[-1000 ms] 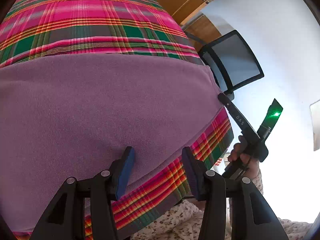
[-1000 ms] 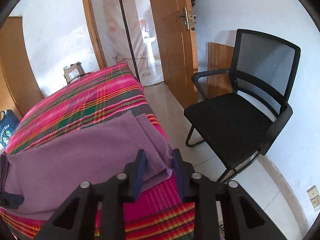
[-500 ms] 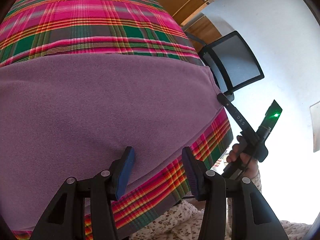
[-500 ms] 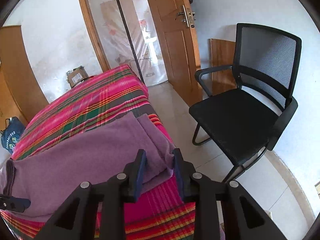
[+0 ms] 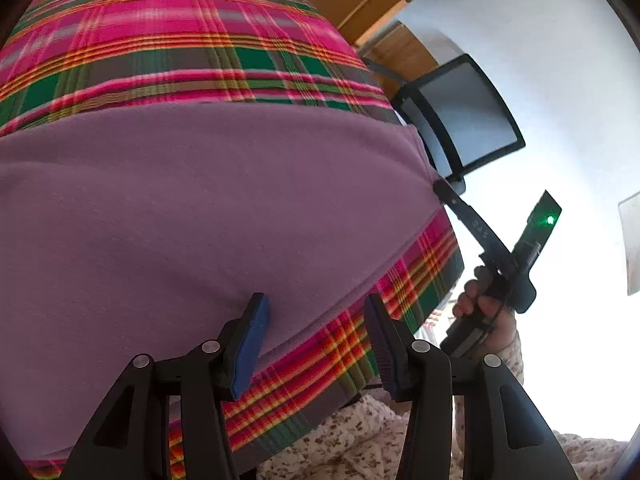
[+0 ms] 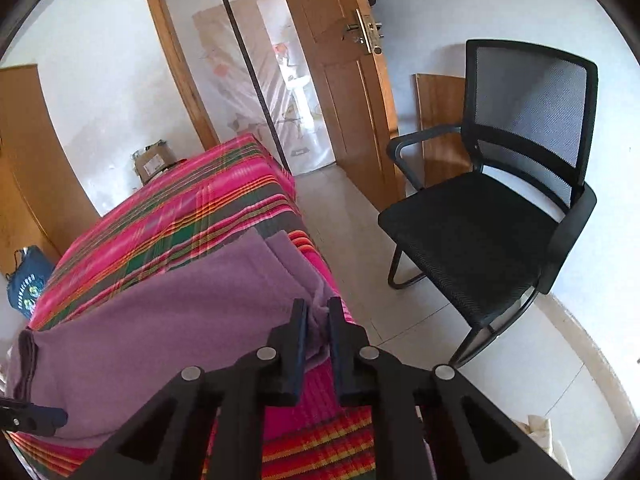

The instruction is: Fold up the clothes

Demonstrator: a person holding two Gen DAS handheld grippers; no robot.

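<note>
Looking at this one, the purple garment [image 5: 208, 208] is spread flat across the plaid bed [image 5: 172, 60], reaching close to the bed's near edge and right side, which makes sense if you want a smooth surface to fold on. It already looks doubled over at the right end, where a second layer peeks out underneath in the right wrist view.

The right gripper [image 6: 318, 322] is at that right-hand corner of the cloth, and its fingers are closing with a bunched bit of purple fabric between them. I'd say they're already pinching it, so the corner is being taken up for the next fold. The tool angles downward over the bed's corner, with the black chair [image 6: 488, 220] well off to the side on the floor.

The left gripper [image 5: 316, 320] hangs over the near hem of the garment, tilted steeply down, fingers spread apart with nothing pinched. One finger [image 5: 250, 340] sits over the purple cloth, the other over the bedspread. My guess is it's waiting to grab the hem there. The person's hand [image 5: 486, 312] holding the right tool shows past the bed corner.
</note>
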